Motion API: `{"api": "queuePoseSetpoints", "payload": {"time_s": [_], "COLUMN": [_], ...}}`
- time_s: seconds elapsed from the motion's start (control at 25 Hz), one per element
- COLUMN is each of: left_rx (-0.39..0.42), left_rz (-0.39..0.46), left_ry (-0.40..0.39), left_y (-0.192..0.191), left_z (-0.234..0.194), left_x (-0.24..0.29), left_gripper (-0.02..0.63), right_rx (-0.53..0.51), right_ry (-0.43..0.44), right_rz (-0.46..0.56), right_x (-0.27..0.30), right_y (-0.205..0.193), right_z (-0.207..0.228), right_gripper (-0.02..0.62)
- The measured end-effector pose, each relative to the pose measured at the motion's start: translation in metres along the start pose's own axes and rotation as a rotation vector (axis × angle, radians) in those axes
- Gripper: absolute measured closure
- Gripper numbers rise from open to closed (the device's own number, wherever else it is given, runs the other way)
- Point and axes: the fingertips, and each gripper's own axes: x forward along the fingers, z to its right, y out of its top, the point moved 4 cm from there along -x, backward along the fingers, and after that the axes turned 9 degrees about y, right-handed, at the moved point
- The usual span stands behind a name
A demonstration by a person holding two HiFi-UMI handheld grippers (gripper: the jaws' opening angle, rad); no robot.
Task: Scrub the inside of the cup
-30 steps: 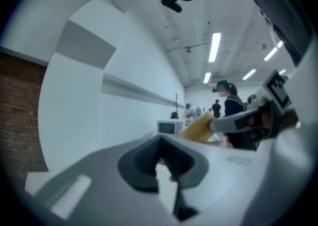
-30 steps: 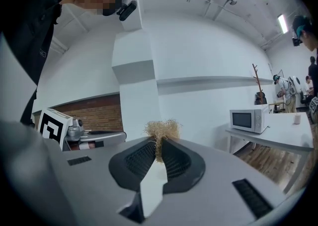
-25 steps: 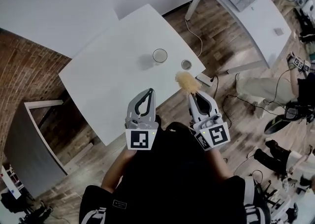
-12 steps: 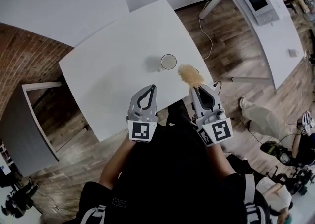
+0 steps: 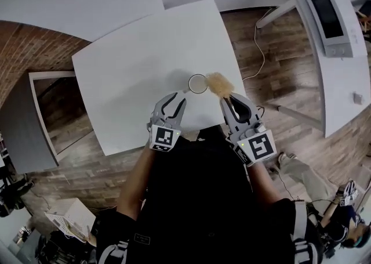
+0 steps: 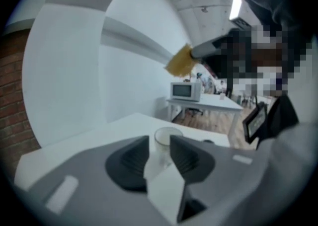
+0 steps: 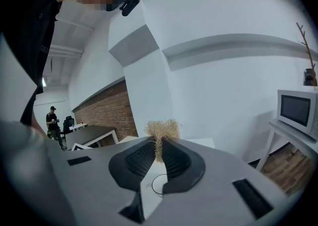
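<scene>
Cup [image 5: 197, 83] stands on desk [image 5: 133, 65], inside not yet scrubbed. My left gripper [image 5: 173, 101], just short of cup, has just been opening; its fingers [image 6: 126, 163] stand wide, nothing between them. Right gripper [image 5: 233, 101] pinches scrubber [image 5: 219, 85] beside cup. Steadying and scrubbing remain, I judge.

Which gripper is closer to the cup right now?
Left, likely. The left gripper, its fingers just opening with nothing between them, sits just short of the cup. The right gripper, holding the scrubber, is higher, to the cup's right.
</scene>
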Motion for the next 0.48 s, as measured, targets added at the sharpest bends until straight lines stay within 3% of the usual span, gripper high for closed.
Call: {"api": "queuePoseSetpoints", "payload": {"time_s": [0.24,0.48], "left_rx": [0.054,0.080], "left_rz": [-0.108,-0.173], "left_ry": [-0.033,-0.164], "left_y": [-0.035,-0.056], "left_z": [0.007,0.018], "left_x": [0.040,0.065], "left_gripper": [0.468,0.464], "right_rx": [0.028,0.058], "right_ry": [0.087,0.214], "right_rz": [-0.088,-0.270], "right_x": [0.016,0.033], "right_y": [-0.014,-0.048], "right_z": [0.020,0.024], "right_gripper": [0.561,0.561]}}
